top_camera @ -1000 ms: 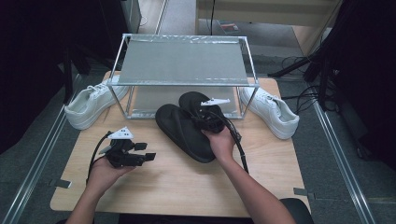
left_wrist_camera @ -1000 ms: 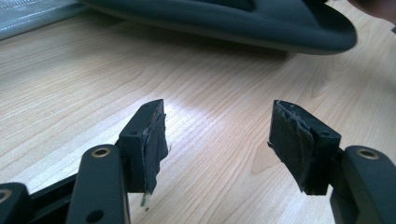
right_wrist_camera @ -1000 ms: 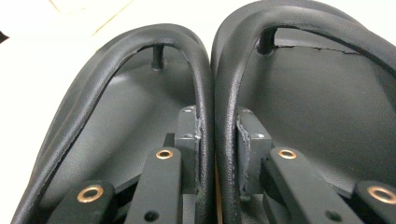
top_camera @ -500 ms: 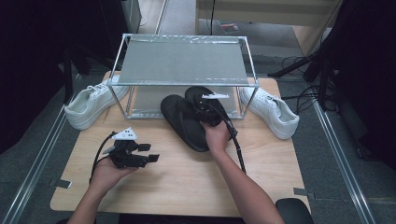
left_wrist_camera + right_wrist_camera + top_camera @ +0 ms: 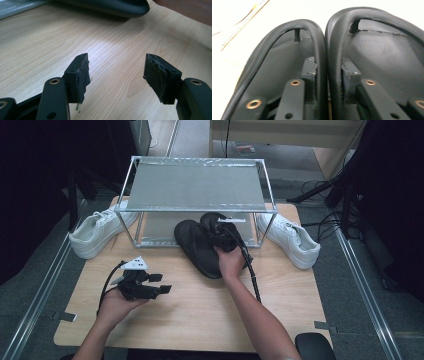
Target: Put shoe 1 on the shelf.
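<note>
Far left: white lace-up sneaker [image 5: 97, 231] lying on the floor-side edge of the light wooden table [image 5: 190, 305], outside the metal-framed shelf rack with grey mesh top [image 5: 197, 187].

Left gripper [image 5: 159, 290] held low over bare wood, pointing rightward, jaws spread wide, nothing between the pads [image 5: 80, 75]. Ahead of those jaws, well apart: rounded heel end of a black flip-flop.

Centre: pair of black rubber flip-flops [image 5: 197, 245], soles side by side, toes tucked under the rack's lower edge. Right gripper [image 5: 220, 231] reaching in over the pair, jaws slipped inside the straps, one in each sandal, the two inner strap arms pressed together between the pads [image 5: 310, 72]. Jaws just been opening; straps between them, grip loosened but contact apparent.

Far right: second white lace-up sneaker [image 5: 290, 237], beside the rack, clear of both grippers.
</note>
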`<action>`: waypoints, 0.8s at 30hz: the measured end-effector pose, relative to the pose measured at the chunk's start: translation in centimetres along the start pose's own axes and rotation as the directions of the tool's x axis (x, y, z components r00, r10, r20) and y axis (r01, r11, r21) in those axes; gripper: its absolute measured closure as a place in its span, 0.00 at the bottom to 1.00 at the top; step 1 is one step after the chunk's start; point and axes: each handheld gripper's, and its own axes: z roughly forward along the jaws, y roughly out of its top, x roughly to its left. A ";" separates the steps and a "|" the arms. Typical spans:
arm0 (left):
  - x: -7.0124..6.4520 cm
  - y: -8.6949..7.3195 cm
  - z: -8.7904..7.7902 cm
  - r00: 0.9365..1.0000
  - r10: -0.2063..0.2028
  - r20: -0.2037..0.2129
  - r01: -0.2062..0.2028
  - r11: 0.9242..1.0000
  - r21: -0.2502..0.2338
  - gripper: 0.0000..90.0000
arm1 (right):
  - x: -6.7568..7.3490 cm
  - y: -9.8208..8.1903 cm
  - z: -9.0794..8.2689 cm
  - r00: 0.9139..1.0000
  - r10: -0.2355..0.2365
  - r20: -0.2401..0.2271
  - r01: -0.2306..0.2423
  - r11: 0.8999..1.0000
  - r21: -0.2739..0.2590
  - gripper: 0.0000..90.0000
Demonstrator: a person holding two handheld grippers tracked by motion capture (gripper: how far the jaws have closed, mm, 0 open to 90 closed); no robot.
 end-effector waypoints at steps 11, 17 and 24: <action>0.0 0.1 0.2 1.000 -0.003 0.005 0.003 1.000 0.001 0.41 | -0.1 0.1 -1.4 0.999 -0.033 -0.043 0.034 0.999 0.007 0.63; 0.2 0.3 0.2 1.000 -0.002 0.008 0.002 1.000 0.002 0.41 | -0.1 -0.4 -2.9 0.996 -0.061 -0.059 0.062 0.998 0.010 0.63; 0.5 0.8 0.3 1.000 0.009 0.012 -0.009 1.000 -0.009 0.44 | -0.2 -0.9 -5.6 0.986 -0.138 -0.092 0.140 0.990 0.011 0.62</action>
